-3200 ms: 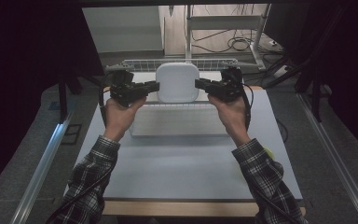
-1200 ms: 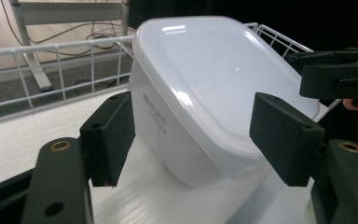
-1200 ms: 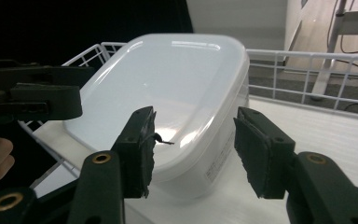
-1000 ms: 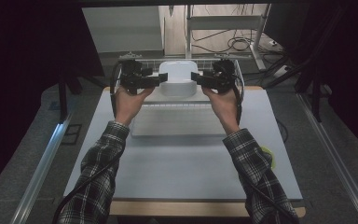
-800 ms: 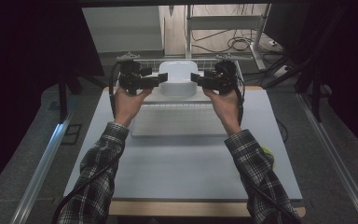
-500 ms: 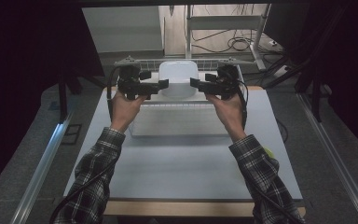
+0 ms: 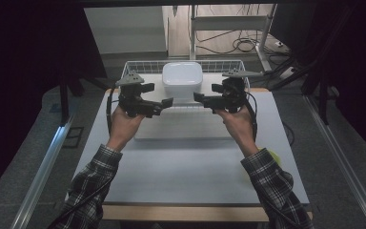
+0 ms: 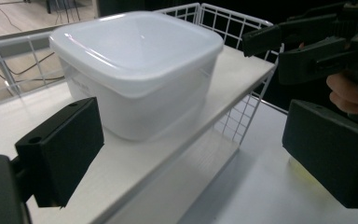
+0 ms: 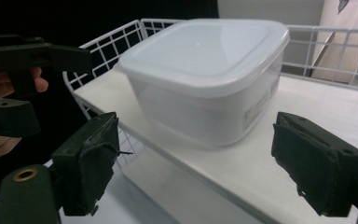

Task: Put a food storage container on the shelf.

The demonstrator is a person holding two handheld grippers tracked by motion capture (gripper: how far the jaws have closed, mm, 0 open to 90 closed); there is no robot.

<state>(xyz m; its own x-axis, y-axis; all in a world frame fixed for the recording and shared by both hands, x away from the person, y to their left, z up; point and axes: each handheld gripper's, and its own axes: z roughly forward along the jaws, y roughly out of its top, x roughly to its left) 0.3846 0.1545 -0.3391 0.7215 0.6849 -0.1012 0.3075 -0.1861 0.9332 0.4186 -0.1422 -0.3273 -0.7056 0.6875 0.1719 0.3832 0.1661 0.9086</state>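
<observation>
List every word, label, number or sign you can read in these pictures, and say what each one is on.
No text can be read anywhere.
White lidded container: a small printed patch on its side wall, seen in the right gripper view, too small and blurred to read.
Same container, left gripper view: faint marks low on its wall, unreadable.
Wire-railed shelf, table: no writing seen.

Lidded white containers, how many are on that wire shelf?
1. The white container sits on the wire shelf at the table's far edge, lid on, between the two open hand-held grippers. Nothing else stands on the shelf.
</observation>
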